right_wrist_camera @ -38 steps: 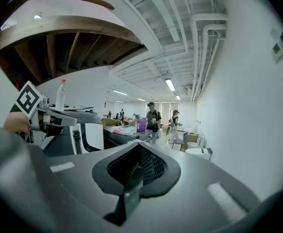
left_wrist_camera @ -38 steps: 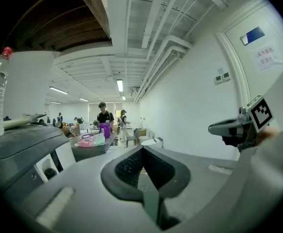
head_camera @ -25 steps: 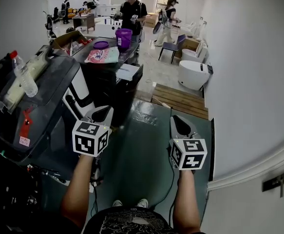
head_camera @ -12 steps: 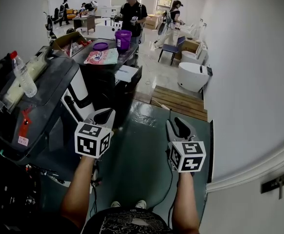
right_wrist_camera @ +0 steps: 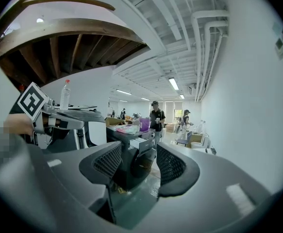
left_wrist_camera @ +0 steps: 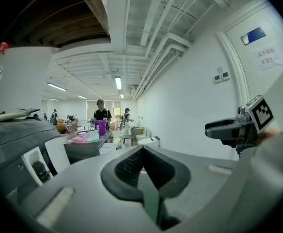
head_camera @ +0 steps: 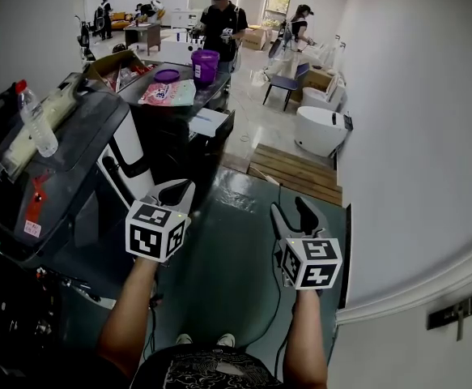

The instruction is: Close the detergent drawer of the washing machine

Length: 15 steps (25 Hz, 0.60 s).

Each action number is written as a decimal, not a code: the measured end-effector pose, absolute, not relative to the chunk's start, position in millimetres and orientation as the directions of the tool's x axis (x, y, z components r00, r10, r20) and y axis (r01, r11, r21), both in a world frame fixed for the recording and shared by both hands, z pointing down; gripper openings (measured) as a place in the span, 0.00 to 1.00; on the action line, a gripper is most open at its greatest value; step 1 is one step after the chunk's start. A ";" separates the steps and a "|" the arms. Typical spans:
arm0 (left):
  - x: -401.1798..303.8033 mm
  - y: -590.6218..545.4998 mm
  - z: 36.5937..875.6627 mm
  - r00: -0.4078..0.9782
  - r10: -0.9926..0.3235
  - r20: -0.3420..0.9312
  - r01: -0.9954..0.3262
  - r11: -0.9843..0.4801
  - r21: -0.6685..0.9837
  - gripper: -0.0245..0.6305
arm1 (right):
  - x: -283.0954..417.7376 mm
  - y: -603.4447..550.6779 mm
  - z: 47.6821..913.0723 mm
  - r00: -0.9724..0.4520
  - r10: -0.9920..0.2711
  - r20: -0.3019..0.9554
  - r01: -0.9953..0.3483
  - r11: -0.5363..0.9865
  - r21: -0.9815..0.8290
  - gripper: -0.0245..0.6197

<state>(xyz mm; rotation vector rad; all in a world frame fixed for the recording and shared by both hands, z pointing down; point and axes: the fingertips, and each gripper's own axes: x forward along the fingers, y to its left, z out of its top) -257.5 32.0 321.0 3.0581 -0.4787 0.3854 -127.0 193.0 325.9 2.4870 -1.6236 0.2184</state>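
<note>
While both grippers hang well short of it, the machine (head_camera: pixel 179 148) stands ahead and to the left, dark and bulky. From its upper front juts the drawer (head_camera: pixel 211 121), a pale box that looks pulled out, with nothing touching it.

I judge the drawer to be light, stiff plastic running on slides, so it should go in with a modest, steady shove. No grasp seems needed. The place to meet it is the middle of its flat front face, pushed straight along its travel. Pressed at a corner it may skew and bind. The face looks smooth, so a slanted contact could skid off. Plastic of this kind is likely to take a firm push but not a slam.

The right gripper (head_camera: pixel 291 211) points roughly toward the drawer. Its fingers (right_wrist_camera: pixel 173 166) have just been opening and stand released, with only the distant machine showing in the gap. The left gripper (head_camera: pixel 179 191) rides nearer the machine's side, its fingers (left_wrist_camera: pixel 131 166) clenched together on nothing. A closed tip like this would make the blunter, surer pusher.
</note>
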 end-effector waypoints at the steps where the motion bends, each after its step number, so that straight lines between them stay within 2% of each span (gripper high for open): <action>1: -255.8 33.0 321.1 0.923 -0.297 0.245 -0.303 -0.953 -0.016 0.04 | -125.4 193.4 325.5 0.397 -0.894 0.209 -0.917 -0.395 0.056 0.44; 9: -241.4 41.0 319.8 0.917 -0.311 0.249 -0.315 -0.949 -0.027 0.04 | -110.8 196.6 322.0 0.380 -0.902 0.205 -0.924 -0.378 0.049 0.58; 15: -225.1 48.3 313.7 0.914 -0.333 0.232 -0.336 -0.942 -0.028 0.04 | -92.2 205.0 319.0 0.371 -0.910 0.186 -0.928 -0.372 0.031 0.64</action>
